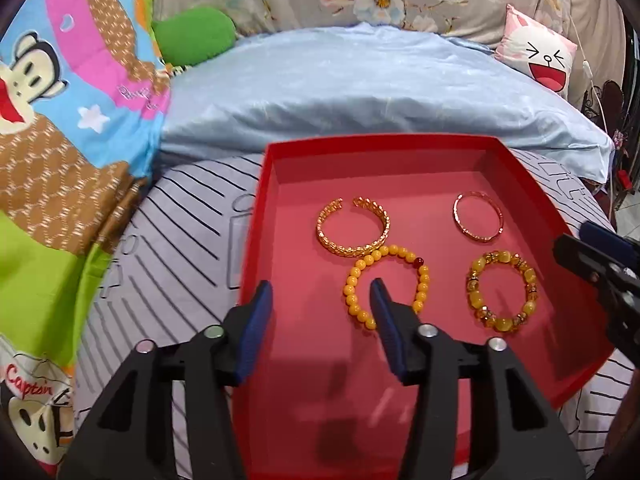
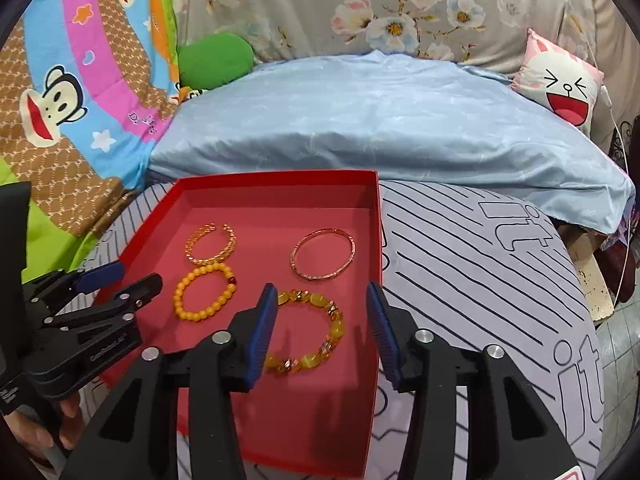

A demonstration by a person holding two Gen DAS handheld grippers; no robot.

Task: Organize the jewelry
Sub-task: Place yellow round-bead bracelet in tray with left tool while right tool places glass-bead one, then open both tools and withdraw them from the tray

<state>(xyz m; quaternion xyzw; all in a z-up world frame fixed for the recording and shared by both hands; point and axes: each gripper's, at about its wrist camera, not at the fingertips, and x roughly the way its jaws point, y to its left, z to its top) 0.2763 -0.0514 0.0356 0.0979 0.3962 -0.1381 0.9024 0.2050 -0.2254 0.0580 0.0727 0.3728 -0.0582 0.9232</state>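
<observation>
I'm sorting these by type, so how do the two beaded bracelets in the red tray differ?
The plain bead bracelet has small, uniform, opaque orange-yellow beads with one dark red bead; the mixed bead bracelet has larger, translucent yellow beads alternating with small ornate spacers. The plain one lies on the tray's left, touching the open gold cuff; the mixed one lies right, touching nothing. Both lie flat in the red tray.

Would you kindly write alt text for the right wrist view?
Four bracelets lie in a red tray on a striped cushion. The open right gripper hovers over the amber stone bracelet; the left gripper enters from the left.
</observation>
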